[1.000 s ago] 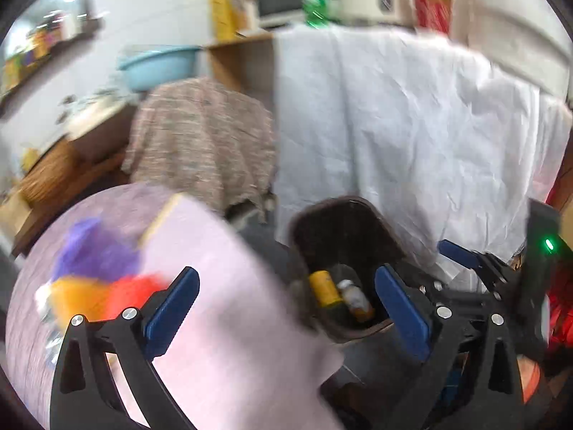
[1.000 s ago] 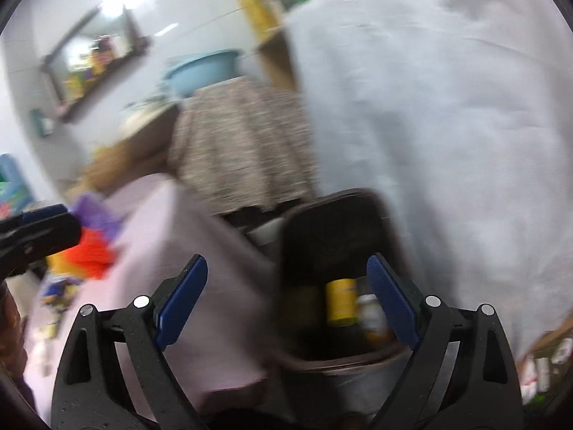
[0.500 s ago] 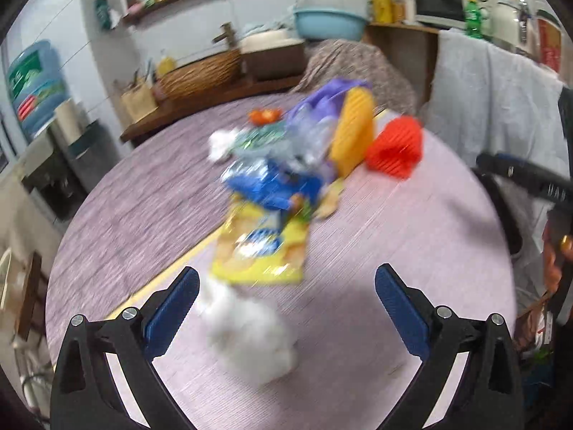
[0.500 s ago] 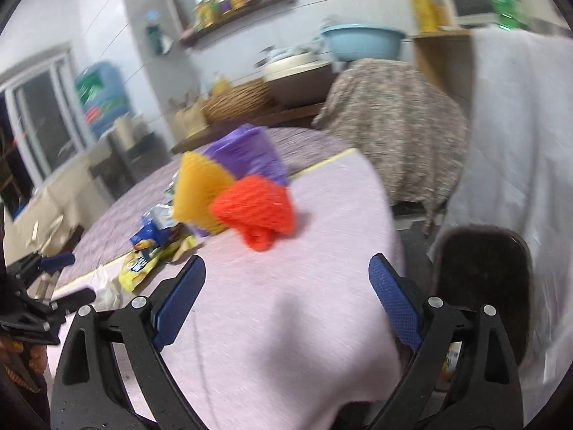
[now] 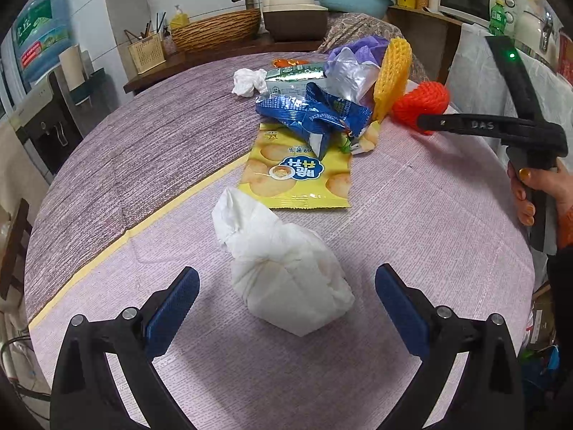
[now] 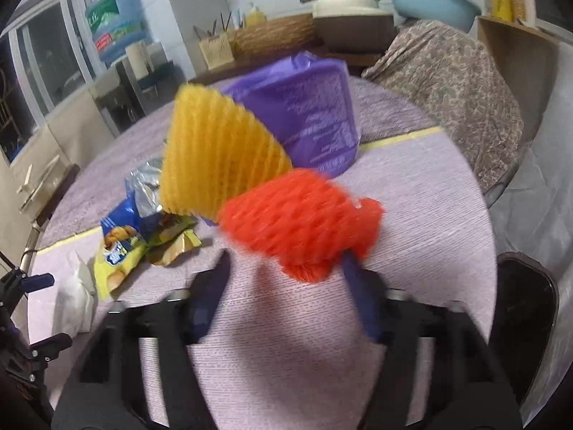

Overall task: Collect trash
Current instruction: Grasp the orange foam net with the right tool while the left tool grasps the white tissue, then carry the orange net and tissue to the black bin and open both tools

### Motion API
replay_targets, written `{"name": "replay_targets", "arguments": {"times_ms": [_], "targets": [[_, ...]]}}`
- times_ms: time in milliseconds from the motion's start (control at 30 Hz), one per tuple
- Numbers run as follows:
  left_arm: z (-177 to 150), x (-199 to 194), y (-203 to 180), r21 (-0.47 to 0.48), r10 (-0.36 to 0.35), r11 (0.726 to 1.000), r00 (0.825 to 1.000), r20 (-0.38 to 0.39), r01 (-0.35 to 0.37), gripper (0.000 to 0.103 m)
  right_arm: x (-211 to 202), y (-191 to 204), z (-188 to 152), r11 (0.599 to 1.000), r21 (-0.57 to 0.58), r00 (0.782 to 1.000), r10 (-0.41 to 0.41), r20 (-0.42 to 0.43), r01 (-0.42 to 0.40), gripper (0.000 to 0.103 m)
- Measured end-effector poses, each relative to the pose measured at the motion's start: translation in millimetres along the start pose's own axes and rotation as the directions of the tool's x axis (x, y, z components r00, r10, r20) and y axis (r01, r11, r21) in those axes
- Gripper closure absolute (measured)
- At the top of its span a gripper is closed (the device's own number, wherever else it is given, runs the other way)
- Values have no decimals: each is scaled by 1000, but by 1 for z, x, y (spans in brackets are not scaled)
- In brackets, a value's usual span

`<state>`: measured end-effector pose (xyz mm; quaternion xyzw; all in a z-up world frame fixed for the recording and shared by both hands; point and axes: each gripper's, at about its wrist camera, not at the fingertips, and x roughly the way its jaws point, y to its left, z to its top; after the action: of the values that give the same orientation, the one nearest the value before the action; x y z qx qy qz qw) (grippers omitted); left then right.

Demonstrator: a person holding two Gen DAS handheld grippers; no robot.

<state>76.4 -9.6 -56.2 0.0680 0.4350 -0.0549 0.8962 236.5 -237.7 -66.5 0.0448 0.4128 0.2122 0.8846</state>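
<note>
Trash lies piled on the desk (image 5: pixel 447 222): a knotted white bag (image 5: pixel 286 268) sits just ahead of and between the wide-apart jaws of the left tongs (image 5: pixel 286 297), which angle steeply down, while the right tongs (image 6: pixel 286 268) have just been closing round the near edge of an orange foam net (image 6: pixel 301 218), though blur hides whether the pads yet press it. Step in hand, judged: two pickups; next, each pair should clamp, lift and carry to the dark bin (image 6: pixel 526 308) right of the right tongs
</note>
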Motion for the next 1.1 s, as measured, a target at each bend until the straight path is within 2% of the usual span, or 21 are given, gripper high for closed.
{"name": "replay_targets", "arguments": {"times_ms": [33,100,333,433,533,600,633,800,900,1100], "targets": [[-1,0,1,-6,-2,1000,1000,0,2,6,4,0,0,1000,8,1000,13,-15,-13,82],[-1,-1,5,-21,-13,1000,1000,9,13,6,4,-2,-1,998,32,998,57,-9,-56,89],[3,2,11,-56,-28,998,999,23,29,10,-25,-6,-10,996,68,995,56,79,-61,94],[6,6,11,-62,-29,998,999,21,31,20,-38,-8,-15,994,80,992,63,108,-72,94],[5,12,10,-59,-8,998,1000,4,8,36,-53,-7,-20,993,86,988,64,140,-77,94],[2,17,12,-74,-29,997,999,-14,27,49,-63,-4,-23,994,79,986,60,158,-73,94],[1,18,13,-83,-40,996,999,-15,38,52,-67,-2,-25,994,73,984,62,166,-75,94],[-1,9,16,-101,-27,994,999,22,29,77,-88,8,-34,996,52,976,63,210,-75,94],[1,4,17,-108,-38,993,999,33,42,83,-97,13,-40,997,38,970,62,236,-73,94],[7,-17,17,-113,-59,991,994,89,69,85,-107,17,-48,996,25,966,76,248,-85,96]]}}
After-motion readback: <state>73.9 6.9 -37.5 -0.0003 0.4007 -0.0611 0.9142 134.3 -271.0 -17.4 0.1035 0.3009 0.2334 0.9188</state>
